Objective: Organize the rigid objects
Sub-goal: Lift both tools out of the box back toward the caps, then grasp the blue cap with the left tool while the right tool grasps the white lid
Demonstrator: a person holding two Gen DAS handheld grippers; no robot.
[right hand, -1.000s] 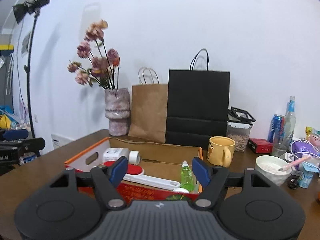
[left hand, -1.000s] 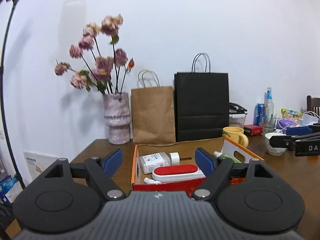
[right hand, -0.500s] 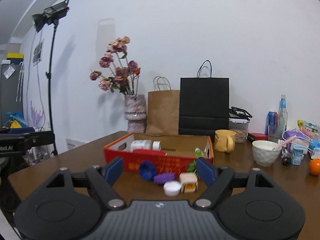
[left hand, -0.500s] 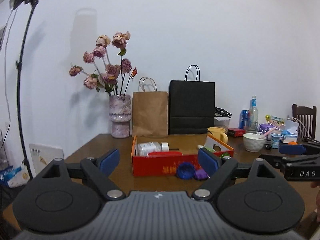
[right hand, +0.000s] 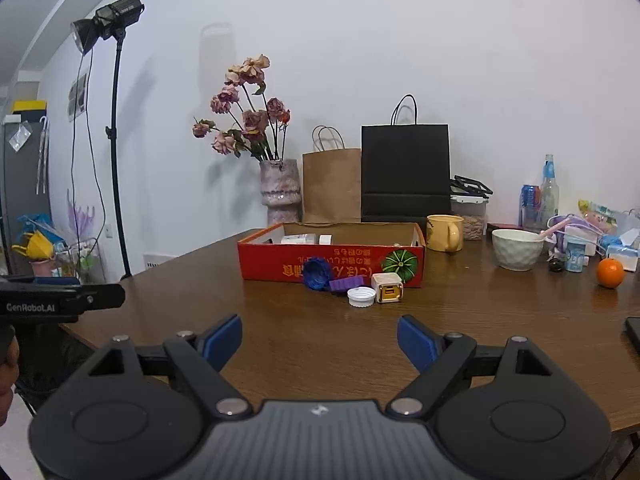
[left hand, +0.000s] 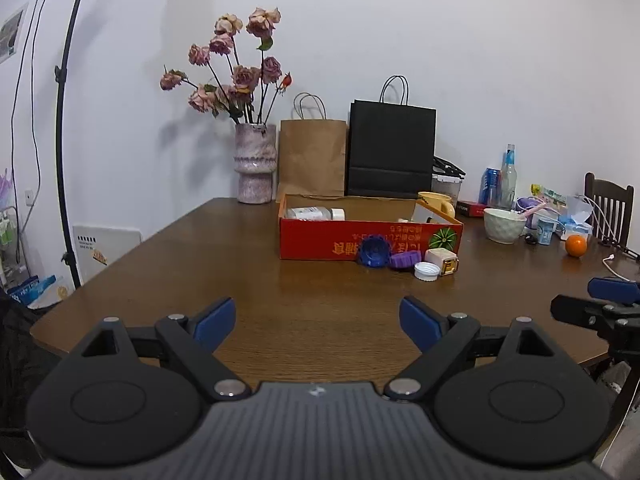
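A red cardboard box (left hand: 370, 236) (right hand: 332, 260) stands mid-table with a white bottle (left hand: 310, 213) (right hand: 300, 239) lying inside. Against its front wall lie a blue cap (left hand: 374, 252) (right hand: 317, 274), a purple cap (left hand: 405, 260) (right hand: 347, 284), a white lid (left hand: 427, 271) (right hand: 361, 296) and a white-and-gold cube (left hand: 442, 261) (right hand: 387, 288). My left gripper (left hand: 316, 312) hangs open over the near table edge, nothing between its pads. My right gripper (right hand: 320, 326) is beside it, well short of the caps; its jaws are opening and hold nothing.
Behind the box stand a vase of dried roses (left hand: 256, 168), a brown bag (left hand: 312, 158) and a black bag (left hand: 392, 148). To the right are a yellow mug (right hand: 444, 232), a white bowl (right hand: 516, 248), an orange (right hand: 610, 273), bottles and clutter. A light stand (right hand: 114, 160) stands left.
Both grippers have pulled back from over the box to the near table edge, jaws spreading a little wider. The caps, lid and cube in front of the box have come into view.
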